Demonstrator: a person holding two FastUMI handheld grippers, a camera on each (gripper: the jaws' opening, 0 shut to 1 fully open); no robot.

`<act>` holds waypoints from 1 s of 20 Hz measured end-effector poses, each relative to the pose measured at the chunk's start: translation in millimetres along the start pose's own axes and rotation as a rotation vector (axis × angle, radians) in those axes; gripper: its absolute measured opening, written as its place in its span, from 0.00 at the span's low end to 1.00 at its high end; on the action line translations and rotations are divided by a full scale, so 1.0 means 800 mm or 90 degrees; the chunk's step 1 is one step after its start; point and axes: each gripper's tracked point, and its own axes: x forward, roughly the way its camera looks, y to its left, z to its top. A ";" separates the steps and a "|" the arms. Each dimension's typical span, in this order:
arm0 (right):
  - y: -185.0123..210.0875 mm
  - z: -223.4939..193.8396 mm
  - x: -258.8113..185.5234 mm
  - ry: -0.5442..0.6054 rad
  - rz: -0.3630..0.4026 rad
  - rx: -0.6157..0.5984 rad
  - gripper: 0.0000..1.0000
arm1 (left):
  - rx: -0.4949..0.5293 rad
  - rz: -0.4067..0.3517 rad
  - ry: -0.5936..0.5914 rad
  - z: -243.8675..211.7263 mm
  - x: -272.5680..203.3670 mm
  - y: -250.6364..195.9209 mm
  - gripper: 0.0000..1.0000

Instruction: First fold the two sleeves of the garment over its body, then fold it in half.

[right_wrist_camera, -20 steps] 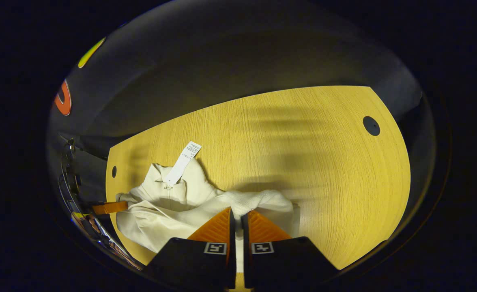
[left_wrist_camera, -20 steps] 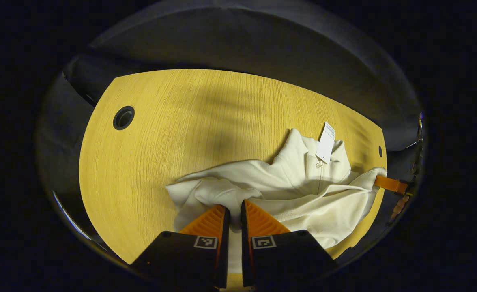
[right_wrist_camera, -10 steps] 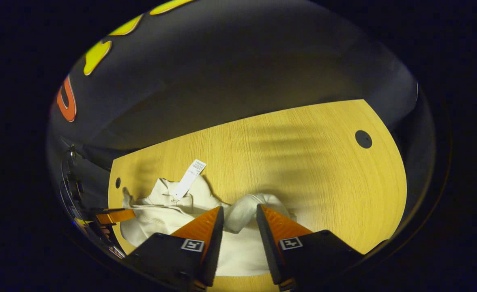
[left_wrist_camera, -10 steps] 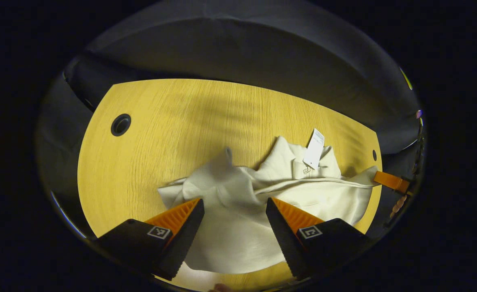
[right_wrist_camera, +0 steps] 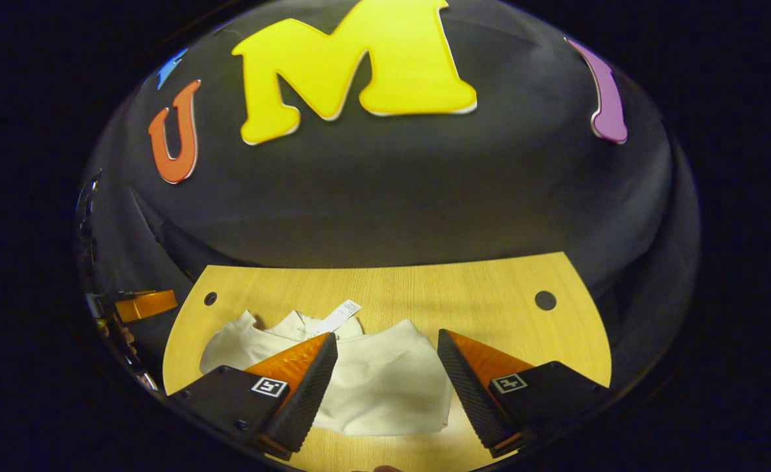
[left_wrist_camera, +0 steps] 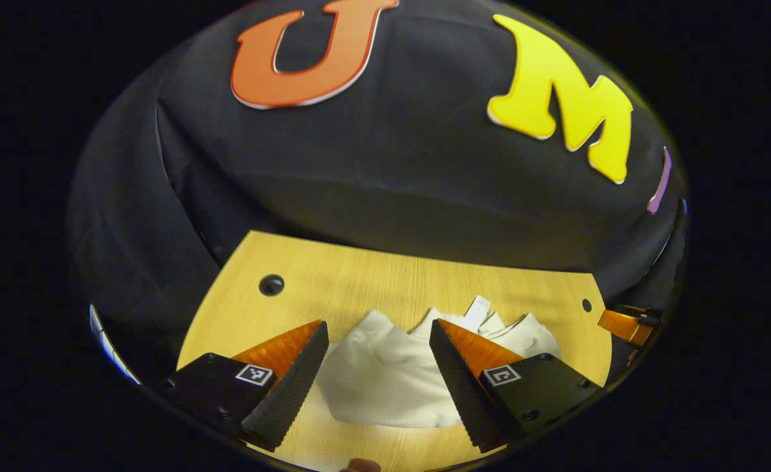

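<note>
Garment: the white garment (left_wrist_camera: pixel 385 387) lay on the wooden bench (left_wrist_camera: pixel 359 282) as a compact bundle, its collar and a paper tag (left_wrist_camera: pixel 477 308) at the far edge, toward the booth wall.
Same garment, right gripper view: a squarish white packet (right_wrist_camera: pixel 372 380) with a straight near edge; no sleeve hung loose beyond its outline.
Left gripper: the left gripper (left_wrist_camera: pixel 379 367) stood raised above the bench with its jaws spread wide, holding nothing.
Right gripper: the right gripper (right_wrist_camera: pixel 385 373) was likewise spread and empty, clear of the cloth.
Other gripper in sight: a bit of one (left_wrist_camera: pixel 625 322) showed at the right rim of the left gripper view.
Step in hand: by my reading, the sleeves lay gathered over the body and the piece looked doubled, so the fold in half seemed laid down and let go. How many layers lay there could not be counted.
Next move: probably nothing more than keeping both grippers clear of the cloth; a tidy-up of the uneven far edge only if neatness is wanted.
</note>
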 end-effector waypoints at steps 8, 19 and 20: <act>0.026 0.024 -0.227 -0.214 -0.049 -0.085 0.96 | 0.000 -0.011 -0.196 0.016 -0.148 0.008 1.00; 0.047 -0.004 -0.375 -0.429 -0.078 -0.083 0.94 | -0.014 -0.014 -0.334 -0.001 -0.216 0.023 0.99; 0.044 -0.015 -0.373 -0.421 -0.073 -0.078 0.94 | -0.005 -0.016 -0.348 -0.003 -0.223 0.024 0.99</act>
